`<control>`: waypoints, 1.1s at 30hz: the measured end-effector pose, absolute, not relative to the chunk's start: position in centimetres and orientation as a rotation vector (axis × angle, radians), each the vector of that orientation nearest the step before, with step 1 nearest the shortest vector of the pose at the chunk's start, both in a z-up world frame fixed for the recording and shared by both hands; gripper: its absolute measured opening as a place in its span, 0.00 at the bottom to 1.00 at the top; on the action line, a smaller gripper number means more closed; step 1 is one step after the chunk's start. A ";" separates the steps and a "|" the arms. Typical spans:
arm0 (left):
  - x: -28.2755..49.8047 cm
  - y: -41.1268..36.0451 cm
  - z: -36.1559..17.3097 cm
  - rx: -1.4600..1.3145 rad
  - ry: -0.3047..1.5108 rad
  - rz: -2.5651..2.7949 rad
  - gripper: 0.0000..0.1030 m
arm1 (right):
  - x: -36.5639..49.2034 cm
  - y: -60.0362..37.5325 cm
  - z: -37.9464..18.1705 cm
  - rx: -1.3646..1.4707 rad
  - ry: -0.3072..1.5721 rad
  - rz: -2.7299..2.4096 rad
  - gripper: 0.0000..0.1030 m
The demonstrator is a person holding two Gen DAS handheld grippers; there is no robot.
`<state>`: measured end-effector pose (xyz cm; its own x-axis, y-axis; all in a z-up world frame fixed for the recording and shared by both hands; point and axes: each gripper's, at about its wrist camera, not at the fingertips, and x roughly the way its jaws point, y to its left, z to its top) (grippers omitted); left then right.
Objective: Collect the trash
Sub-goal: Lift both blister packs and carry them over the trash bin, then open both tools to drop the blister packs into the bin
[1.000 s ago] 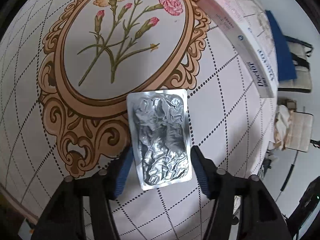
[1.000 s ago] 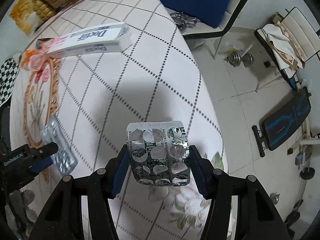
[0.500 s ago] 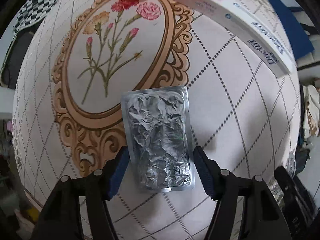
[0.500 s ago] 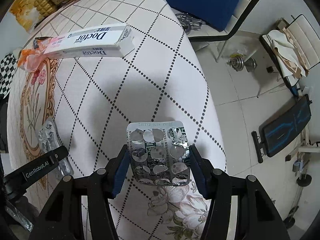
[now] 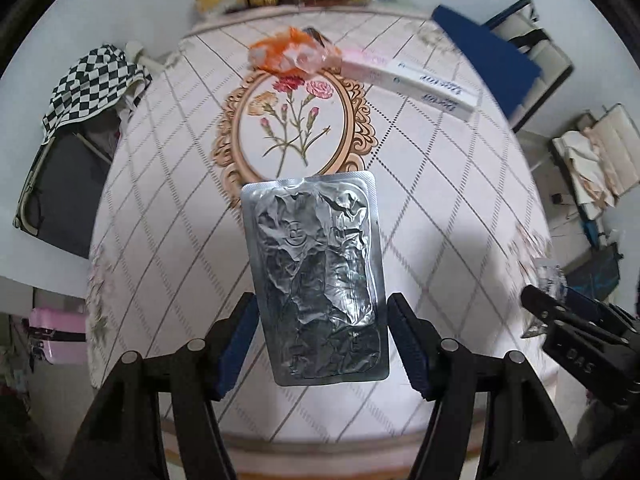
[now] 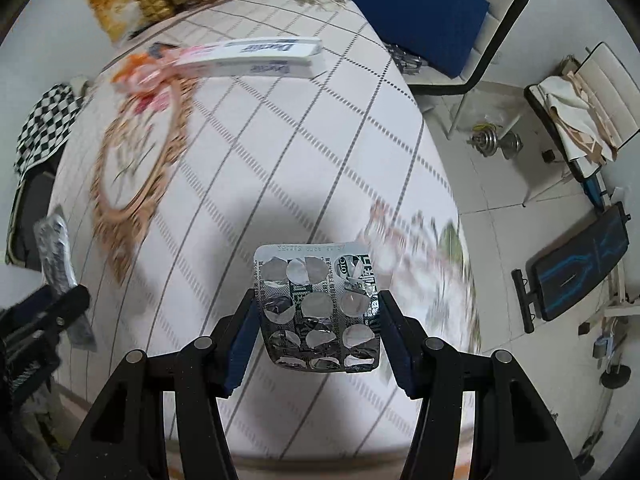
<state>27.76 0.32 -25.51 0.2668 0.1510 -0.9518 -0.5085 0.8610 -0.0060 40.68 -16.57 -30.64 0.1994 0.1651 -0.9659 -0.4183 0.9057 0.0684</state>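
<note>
In my left wrist view the left claw (image 5: 320, 342) is clamped on a crumpled silver foil blister sheet (image 5: 318, 276), its blue-padded fingers (image 5: 239, 338) pressing both long edges near the lower end, so the sheet stands up through the middle of the frame above the worktop (image 5: 440, 216), which is covered in a white cloth with a dotted diamond grid. Behind the sheet, in the upper centre, I see the cloth's printed oval gold frame with carnations (image 5: 294, 124). At its top edge lies a crumpled orange and clear plastic wrapper (image 5: 292, 54), and just right of that a long white and pink carton with blue lettering (image 5: 412, 82) lies slanted toward the upper right. In my right wrist view the right claw (image 6: 318, 334) grips a second piece of trash, a silver pill blister pack with burst foil pockets and green print (image 6: 318, 306), held by its two side edges low in the centre of the frame, over the worktop's near edge. The same carton (image 6: 256, 60) sits in the upper left there, with the wrapper (image 6: 140, 74) at its left end. At the left edge of that view I can see the foil sheet (image 6: 60, 252) in the other claw. A chair with a blue cushion (image 6: 420, 16) stands beside the worktop at upper right.
</note>
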 end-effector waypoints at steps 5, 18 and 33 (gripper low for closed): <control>20.2 0.0 -23.3 -0.321 1.147 0.380 0.61 | 32.7 -17.3 -28.0 -0.218 1.250 0.421 0.58; 3.2 -3.6 -30.5 -0.404 1.314 0.235 0.61 | 9.8 -23.2 -30.3 -0.117 1.381 0.395 0.58; 2.0 -2.7 -62.2 -0.751 1.544 0.236 0.63 | 5.2 -27.6 -62.3 0.123 1.747 0.395 0.58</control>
<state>2.02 -2.75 -62.23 0.0568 -0.3138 -0.9478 -0.5828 0.7604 -0.2867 5.20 -27.57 -62.31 -0.2168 0.2959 -0.9303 -0.1334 0.9351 0.3284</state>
